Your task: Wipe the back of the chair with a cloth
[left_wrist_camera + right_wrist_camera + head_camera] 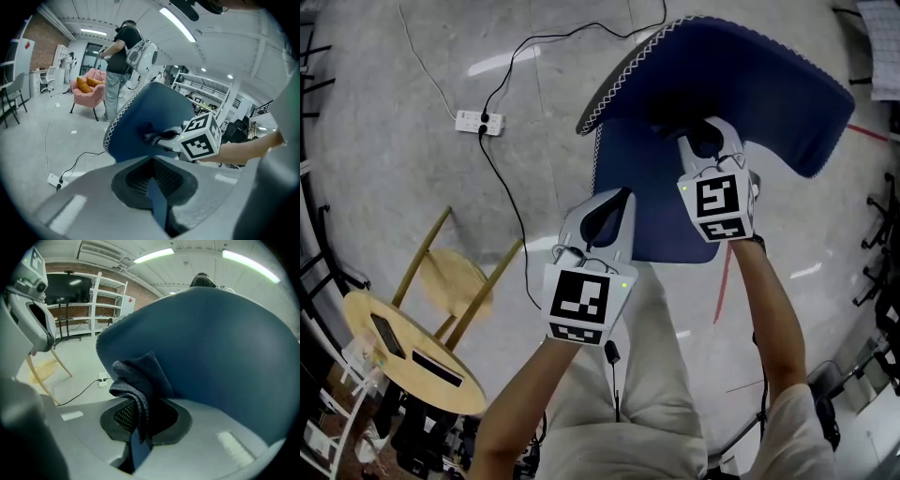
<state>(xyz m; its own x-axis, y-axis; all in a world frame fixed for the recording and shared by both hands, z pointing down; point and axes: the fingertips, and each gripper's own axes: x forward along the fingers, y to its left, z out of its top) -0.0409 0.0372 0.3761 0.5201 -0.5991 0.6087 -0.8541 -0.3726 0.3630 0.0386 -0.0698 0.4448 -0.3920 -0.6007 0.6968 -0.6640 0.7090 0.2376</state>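
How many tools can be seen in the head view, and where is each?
2. The left tool grips the edge of the blue chair's seat; the right tool holds a dark cloth at the chair back. None seems hidden.

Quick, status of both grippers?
Left gripper: closed, nothing seen between its jaws.
Right gripper: closed on the dark cloth, against the chair back.
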